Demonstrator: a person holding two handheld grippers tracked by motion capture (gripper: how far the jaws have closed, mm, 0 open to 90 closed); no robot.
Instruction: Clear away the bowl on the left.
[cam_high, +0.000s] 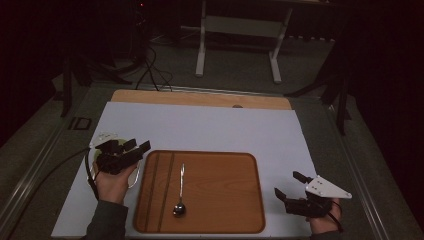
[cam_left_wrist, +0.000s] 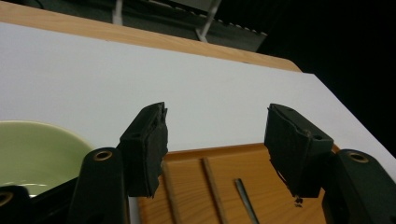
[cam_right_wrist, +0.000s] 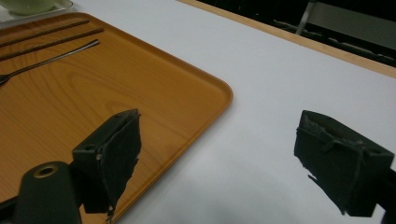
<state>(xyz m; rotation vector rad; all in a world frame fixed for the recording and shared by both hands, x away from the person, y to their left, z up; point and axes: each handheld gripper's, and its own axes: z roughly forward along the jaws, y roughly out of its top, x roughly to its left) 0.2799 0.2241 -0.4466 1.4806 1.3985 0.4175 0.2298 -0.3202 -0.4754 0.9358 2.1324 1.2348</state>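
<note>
Left gripper (cam_high: 131, 148) spread, empty, above pale green bowl (cam_left_wrist: 37, 154); slim metal spoon (cam_high: 180, 190) on tray (cam_high: 220, 210).

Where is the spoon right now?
In the high view the spoon lies on the tray, left of its middle, bowl toward the person, just right of the two chopsticks. The open left gripper hovers beside the tray's left edge.
</note>
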